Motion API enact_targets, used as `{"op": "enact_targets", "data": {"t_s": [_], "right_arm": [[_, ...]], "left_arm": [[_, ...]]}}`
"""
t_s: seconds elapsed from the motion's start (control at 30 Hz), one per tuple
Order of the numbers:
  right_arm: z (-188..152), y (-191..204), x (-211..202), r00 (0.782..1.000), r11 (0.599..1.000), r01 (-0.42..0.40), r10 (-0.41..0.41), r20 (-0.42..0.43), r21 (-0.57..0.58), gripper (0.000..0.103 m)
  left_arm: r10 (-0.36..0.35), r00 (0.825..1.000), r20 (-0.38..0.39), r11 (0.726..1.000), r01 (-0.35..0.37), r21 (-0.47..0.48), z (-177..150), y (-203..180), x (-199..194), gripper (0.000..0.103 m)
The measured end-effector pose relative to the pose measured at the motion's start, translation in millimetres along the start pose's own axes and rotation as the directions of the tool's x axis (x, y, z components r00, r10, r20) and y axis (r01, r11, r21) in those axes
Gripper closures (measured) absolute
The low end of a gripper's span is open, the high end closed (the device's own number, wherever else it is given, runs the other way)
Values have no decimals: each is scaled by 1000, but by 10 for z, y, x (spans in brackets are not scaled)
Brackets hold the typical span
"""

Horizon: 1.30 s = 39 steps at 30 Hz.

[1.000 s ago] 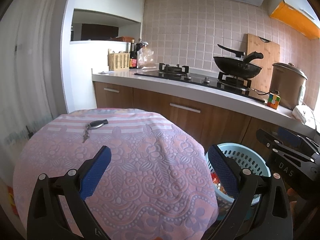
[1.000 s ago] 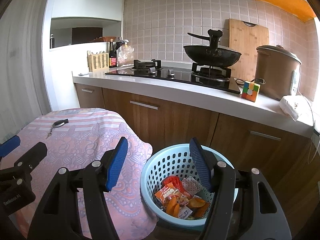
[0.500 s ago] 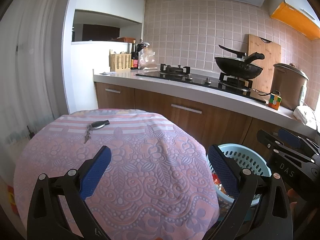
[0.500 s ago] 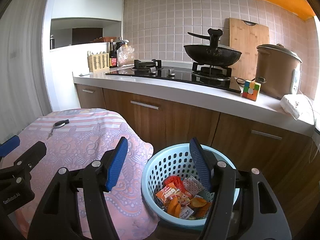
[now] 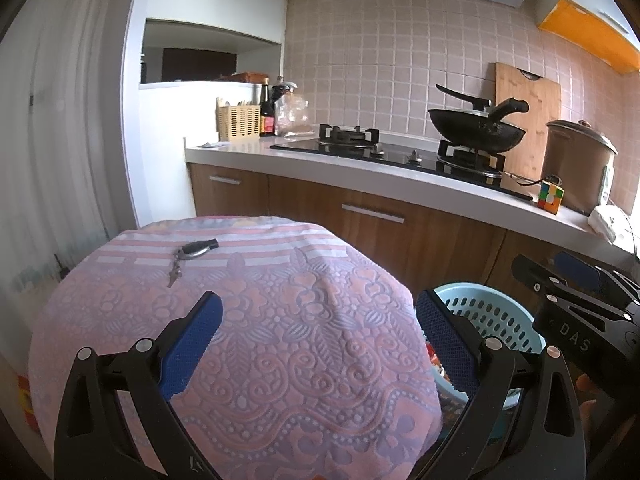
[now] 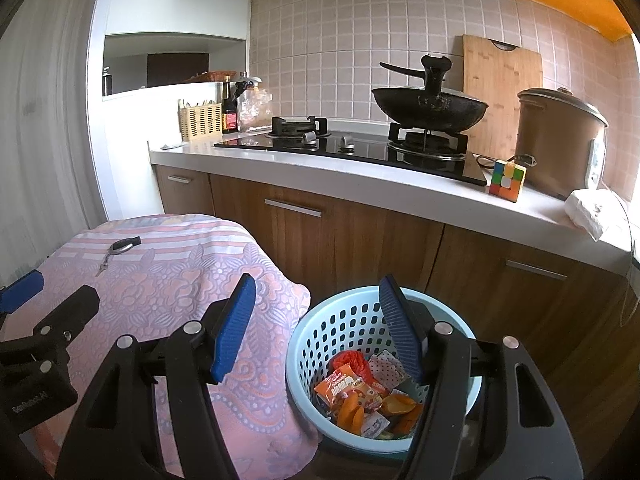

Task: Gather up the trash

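Change since earlier frame: almost nothing; both views show the same framing as a second ago, only a faint drift of the kitchen behind, and nothing on the cloth or in the basket has shifted.
Left gripper (image 5: 316, 340): blue-padded fingers released and spread wide over the cloth at the lower centre of the left view, nothing between them.
Right gripper (image 6: 316, 328): fingers released too, empty, hanging over the near rim of the basket at the lower centre of the right view.
Trash: orange and red snack wrappers and crumpled paper (image 6: 360, 392) lie in the bottom of the round pale-blue perforated plastic basket (image 6: 340, 320), which stands on the floor just beside the table.
Table: covered by a pink and lilac patterned cloth (image 5: 260, 340); no trash visible on it.
Left on the cloth: a black and silver car key with a small metal key attached (image 5: 196, 250), toward the far edge.
Risk, wrong pick: the key could be mistaken for litter and dropped in the basket.
Risk, basket: a low right finger could catch the light rim and tip it.
Risk, cloth: fingers dragging on the loose cloth could pull it and slide the key off.
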State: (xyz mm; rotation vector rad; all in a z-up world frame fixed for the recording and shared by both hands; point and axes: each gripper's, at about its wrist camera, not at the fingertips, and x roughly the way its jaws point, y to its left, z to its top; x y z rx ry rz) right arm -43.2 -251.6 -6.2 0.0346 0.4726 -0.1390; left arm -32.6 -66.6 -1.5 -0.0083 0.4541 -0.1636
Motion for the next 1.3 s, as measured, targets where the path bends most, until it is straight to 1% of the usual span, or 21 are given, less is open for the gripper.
{"op": "enact_targets", "data": {"t_s": [0.47, 0.73, 0.8, 1.0, 1.1, 1.2, 1.3], "right_arm": [[3, -9, 78, 1000, 1000, 1, -1, -10, 3, 43], [-4, -4, 85, 1000, 1000, 1, -1, -13, 9, 43], [-6, -3, 88, 1000, 1000, 4, -4, -12, 9, 43], [4, -18, 97, 1000, 1000, 7, -7, -13, 12, 43], [14, -16, 99, 1000, 1000, 11, -11, -12, 13, 43], [23, -27, 113, 1000, 1000, 13, -12, -12, 17, 43], [38, -22, 133, 1000, 1000, 15, -15, -12, 19, 43]], "left_arm": [[11, 1000, -8, 1000, -11, 3, -25, -3, 64, 9], [10, 1000, -9, 1000, -10, 4, -22, 0, 64, 9], [-2, 1000, -10, 1000, 2, 7, -19, -3, 71, 9], [32, 999, 12, 998, -32, 45, 16, -47, 73, 9], [35, 999, 7, 998, -35, 48, 44, -40, 86, 8], [30, 1000, -3, 999, -29, 31, 60, 0, 111, 7], [42, 999, -5, 999, -42, 32, 68, 2, 134, 7]]}}
